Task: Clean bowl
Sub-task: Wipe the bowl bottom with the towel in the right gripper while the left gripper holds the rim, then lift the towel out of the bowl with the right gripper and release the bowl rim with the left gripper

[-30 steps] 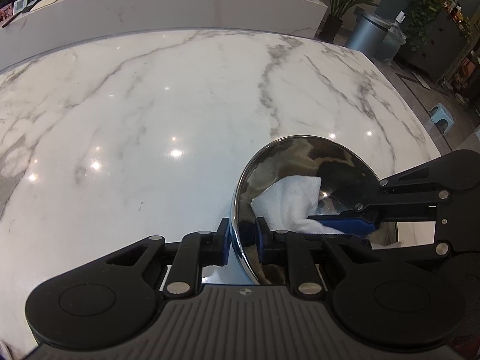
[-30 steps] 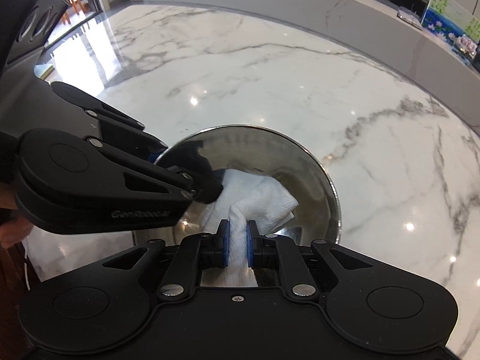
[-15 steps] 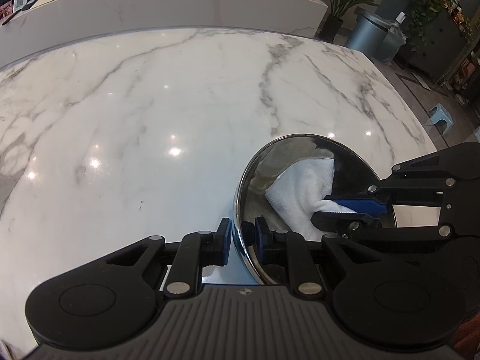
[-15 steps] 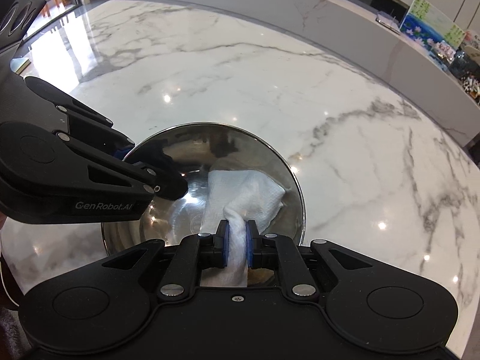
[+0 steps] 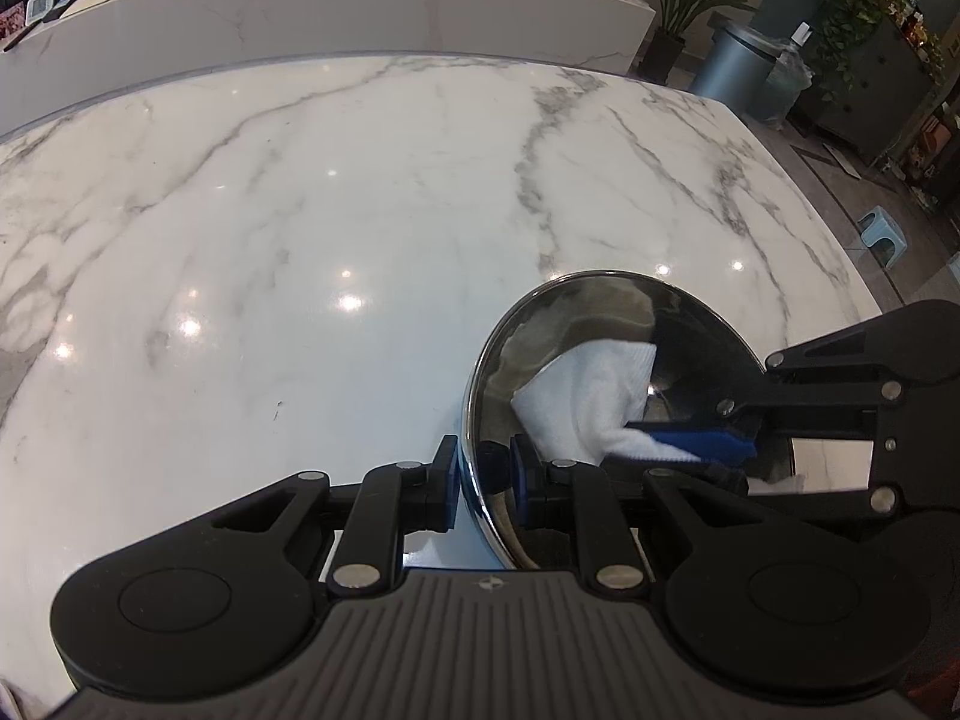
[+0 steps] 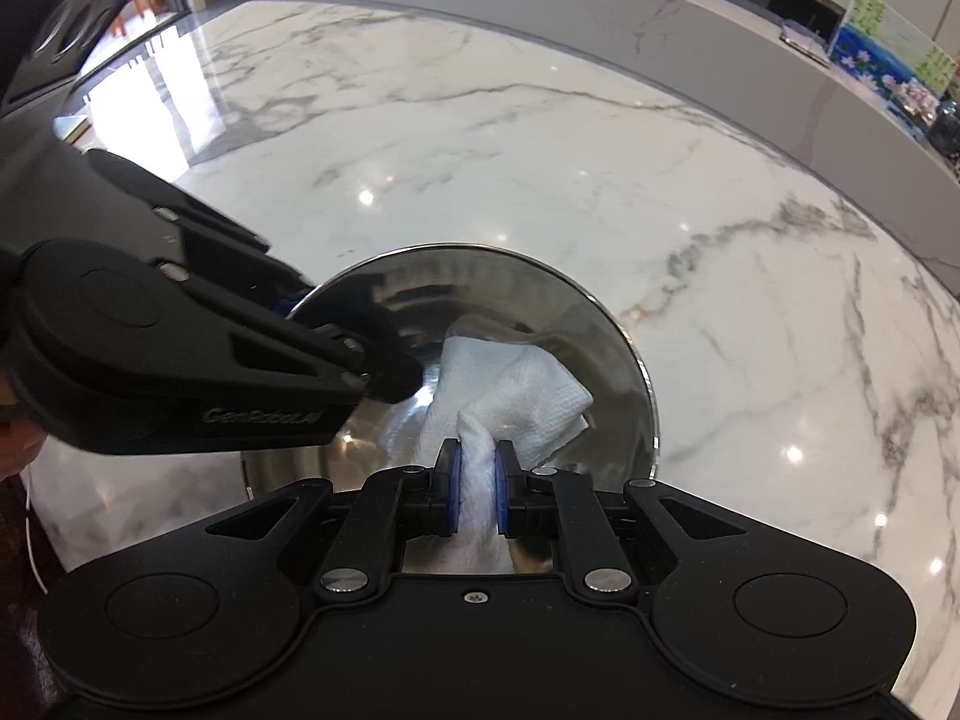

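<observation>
Bowl (image 5: 690,324) sits on the marble worktop (image 5: 300,240), left hand-held gripper (image 5: 483,483) pinching its rim around 9 o'clock. Right hand-held gripper (image 6: 478,483) clamps a white cloth (image 6: 510,390) inside it.

1. White marble worktop (image 5: 300,228) – grey-veined, glossy.
2. Long marble ledge (image 5: 336,6) behind it.
3. Potted plant (image 5: 675,6) and grey bin (image 5: 735,66) – far right.
4. Blue stool (image 5: 881,234) on the floor.

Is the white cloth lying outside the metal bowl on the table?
No, the white cloth sits inside the bowl, pinched by the right gripper.
</observation>
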`<state>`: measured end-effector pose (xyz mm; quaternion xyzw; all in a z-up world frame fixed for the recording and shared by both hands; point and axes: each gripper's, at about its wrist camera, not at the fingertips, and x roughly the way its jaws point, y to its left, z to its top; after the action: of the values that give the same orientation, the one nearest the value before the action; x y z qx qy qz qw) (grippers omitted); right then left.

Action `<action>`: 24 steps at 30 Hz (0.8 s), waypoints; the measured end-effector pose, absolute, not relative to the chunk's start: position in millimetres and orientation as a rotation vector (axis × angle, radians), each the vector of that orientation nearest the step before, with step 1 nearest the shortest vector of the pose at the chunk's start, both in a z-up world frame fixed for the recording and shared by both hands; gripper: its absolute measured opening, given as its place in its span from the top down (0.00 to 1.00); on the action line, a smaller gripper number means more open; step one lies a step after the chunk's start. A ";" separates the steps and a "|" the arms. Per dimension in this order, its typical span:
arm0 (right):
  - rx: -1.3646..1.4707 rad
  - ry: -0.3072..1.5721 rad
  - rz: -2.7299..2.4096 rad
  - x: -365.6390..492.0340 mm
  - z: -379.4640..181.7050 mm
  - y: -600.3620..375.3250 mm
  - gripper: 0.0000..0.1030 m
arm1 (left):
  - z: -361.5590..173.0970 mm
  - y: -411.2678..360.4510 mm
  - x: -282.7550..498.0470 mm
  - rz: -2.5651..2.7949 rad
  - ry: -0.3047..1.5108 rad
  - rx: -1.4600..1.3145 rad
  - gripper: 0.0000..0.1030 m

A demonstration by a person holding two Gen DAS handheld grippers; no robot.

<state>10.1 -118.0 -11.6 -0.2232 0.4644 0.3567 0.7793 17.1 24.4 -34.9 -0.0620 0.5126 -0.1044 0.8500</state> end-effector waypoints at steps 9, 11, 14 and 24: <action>-0.456 0.972 0.779 2.9 -4.9 -124.4 0.91 | -33.0 23.4 15.2 -0.213 1.074 -0.133 0.85; -0.437 0.940 0.758 0.5 0.6 -129.7 0.91 | -32.1 23.6 14.3 -0.205 1.066 -0.134 0.84; -0.409 0.892 0.726 -3.1 8.9 -137.8 0.91 | -31.1 24.1 13.1 -0.192 1.057 -0.142 0.84; -0.314 0.733 0.620 -15.2 36.6 -164.5 0.91 | -22.7 25.2 8.0 -0.175 1.000 -0.152 0.69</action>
<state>-15.2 -164.5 36.6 -0.1503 0.3510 0.2971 0.8752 8.0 25.2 -22.7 -0.0726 0.4782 -0.0835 0.8713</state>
